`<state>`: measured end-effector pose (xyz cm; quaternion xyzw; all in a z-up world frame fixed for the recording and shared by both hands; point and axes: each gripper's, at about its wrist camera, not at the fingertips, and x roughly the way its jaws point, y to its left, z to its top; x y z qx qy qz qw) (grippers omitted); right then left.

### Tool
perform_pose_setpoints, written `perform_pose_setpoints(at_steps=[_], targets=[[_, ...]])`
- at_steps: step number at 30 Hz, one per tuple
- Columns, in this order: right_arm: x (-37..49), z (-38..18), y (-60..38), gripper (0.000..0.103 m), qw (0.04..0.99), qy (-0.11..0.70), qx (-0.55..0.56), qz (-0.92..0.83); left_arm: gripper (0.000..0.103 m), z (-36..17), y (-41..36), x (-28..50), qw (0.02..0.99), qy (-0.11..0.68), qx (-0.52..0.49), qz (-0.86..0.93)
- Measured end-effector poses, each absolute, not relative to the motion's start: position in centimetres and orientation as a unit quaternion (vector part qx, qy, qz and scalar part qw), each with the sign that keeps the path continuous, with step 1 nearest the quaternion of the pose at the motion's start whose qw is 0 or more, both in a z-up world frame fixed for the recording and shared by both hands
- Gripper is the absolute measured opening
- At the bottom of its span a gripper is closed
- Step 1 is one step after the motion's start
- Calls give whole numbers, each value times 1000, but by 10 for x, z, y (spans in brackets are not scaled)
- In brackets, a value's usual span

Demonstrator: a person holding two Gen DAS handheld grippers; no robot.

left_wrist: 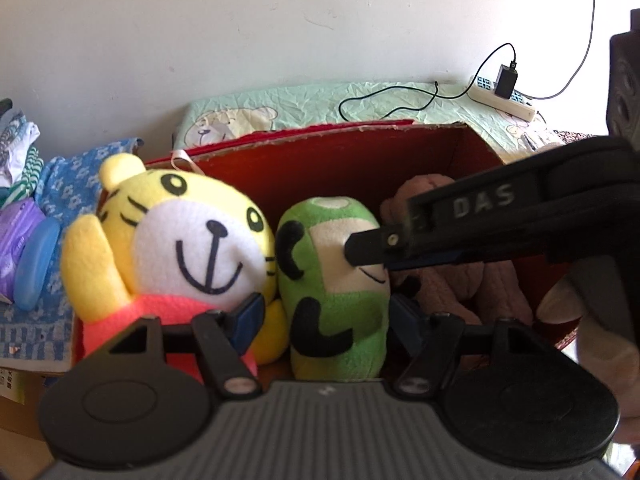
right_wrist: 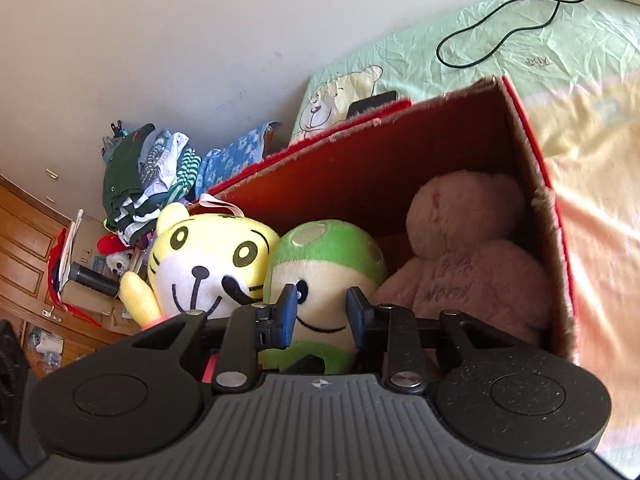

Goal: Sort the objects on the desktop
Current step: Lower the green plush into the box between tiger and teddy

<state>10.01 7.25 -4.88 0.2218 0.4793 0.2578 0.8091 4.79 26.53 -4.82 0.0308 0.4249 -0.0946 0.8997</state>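
red box (right_wrist: 400, 168) on the bed (right_wrist: 580, 128), holding three plush toys: yellow tiger (right_wrist: 208, 264) at nine o'clock, green toy (left_wrist: 336, 288) in the middle, pink bear (right_wrist: 468, 264) at three o'clock. left gripper (left_wrist: 326, 312) fingers clamped on the green toy's body. right gripper (right_wrist: 322, 312) fingers pinching its face.

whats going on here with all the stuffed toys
A person holding a gripper in each hand is sorting plush toys into a red box. Three toys sit in it side by side: a yellow tiger, a green plush in the middle and a pink bear at the far end. The left gripper straddles the green plush low down, pads at its sides, while the right gripper closes on its face from above. Whether either truly squeezes it is unclear.
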Motion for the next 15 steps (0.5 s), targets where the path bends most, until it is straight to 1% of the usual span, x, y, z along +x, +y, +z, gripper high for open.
perform_pose_setpoints(at_steps=[7, 15], targets=[[101, -52, 82, 31, 810, 478, 209, 267, 72, -53, 259, 56, 892, 443, 44, -79], [96, -50, 81, 33, 820, 466, 195, 268, 79, -57, 252, 62, 885, 457, 61, -69]])
